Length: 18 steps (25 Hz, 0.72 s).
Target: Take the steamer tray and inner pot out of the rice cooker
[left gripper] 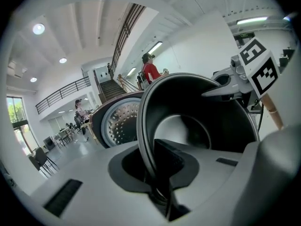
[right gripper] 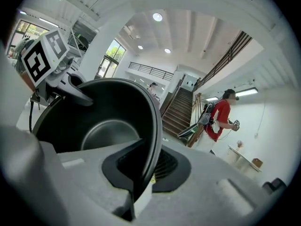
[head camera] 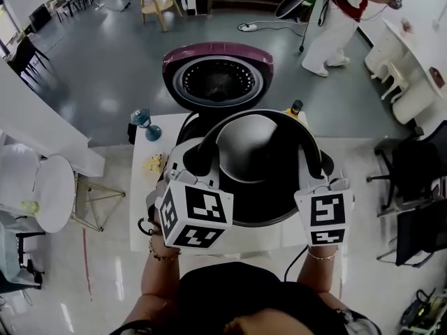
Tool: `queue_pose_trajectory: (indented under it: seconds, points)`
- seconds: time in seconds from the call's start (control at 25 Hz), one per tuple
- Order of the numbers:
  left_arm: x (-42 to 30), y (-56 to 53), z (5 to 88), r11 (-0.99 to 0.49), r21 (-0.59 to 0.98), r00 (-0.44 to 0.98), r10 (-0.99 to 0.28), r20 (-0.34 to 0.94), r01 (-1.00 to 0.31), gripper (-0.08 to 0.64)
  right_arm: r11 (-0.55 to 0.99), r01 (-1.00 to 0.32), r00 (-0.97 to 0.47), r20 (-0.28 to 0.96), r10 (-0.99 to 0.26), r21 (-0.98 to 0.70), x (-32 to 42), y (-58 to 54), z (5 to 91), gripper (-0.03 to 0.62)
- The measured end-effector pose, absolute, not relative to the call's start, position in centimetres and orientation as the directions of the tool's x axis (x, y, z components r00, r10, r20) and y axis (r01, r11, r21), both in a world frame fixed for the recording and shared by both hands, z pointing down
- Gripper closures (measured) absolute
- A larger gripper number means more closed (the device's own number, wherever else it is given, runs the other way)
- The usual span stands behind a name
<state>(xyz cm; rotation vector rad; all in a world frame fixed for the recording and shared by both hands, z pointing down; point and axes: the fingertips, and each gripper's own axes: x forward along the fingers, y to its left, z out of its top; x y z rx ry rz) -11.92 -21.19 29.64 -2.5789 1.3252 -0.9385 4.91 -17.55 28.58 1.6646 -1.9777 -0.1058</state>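
A white desk (head camera: 142, 218) carries a rice cooker whose maroon lid (head camera: 216, 50) stands open at the far side, its perforated inner plate facing up. The dark inner pot (head camera: 260, 152) hangs in front of that lid, over the desk, with its empty grey bottom in view. The cooker's body lies hidden beneath it, so whether the pot is clear of it cannot be told.

The left claw (left gripper: 157, 175) is closed almost fully on the pot's left rim, with one pad inside the wall and one outside. The right claw (right gripper: 140, 173) pinches the opposite rim the same way, so the pot is carried between the two.

Both marker cubes, left (head camera: 195, 215) and right (head camera: 325, 217), sit level with each other at the pot's near edge. The left forearm (head camera: 155, 279) and the right forearm (head camera: 318, 274) reach forward side by side, each with a bracelet at the wrist.

A small blue object (head camera: 145, 124) stands at the desk's far left corner. A person in a red top (head camera: 339, 9) stands on the grey floor beyond.
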Motion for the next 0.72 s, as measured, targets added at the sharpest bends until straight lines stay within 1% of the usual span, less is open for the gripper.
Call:
queue_pose_trajectory:
  seconds: [0.32, 0.48, 0.72]
  points:
    - [-3.9, -18.5, 30.1, -0.661, -0.306, 0.479, -0.726, 0.493, -0.685, 0.522, 0.209, -0.894, -0.047, 0.382, -0.923, 0.395, 12.8, -14.3, 28.8, 0.566]
    - [-0.1, -17.0, 31.6, -0.686, -0.282, 0.491, -0.695, 0.525, -0.67, 0.522, 0.211, -0.898, -0.032, 0.421, -0.906, 0.387, 16.4, -12.5, 30.0, 0.566]
    - [4.3, -14.9, 33.9, -0.702, -0.289, 0.456, -0.665, 0.591, -0.651, 0.522, 0.233, -0.915, -0.044, 0.492, -0.87, 0.33, 20.9, -10.5, 32.9, 0.566]
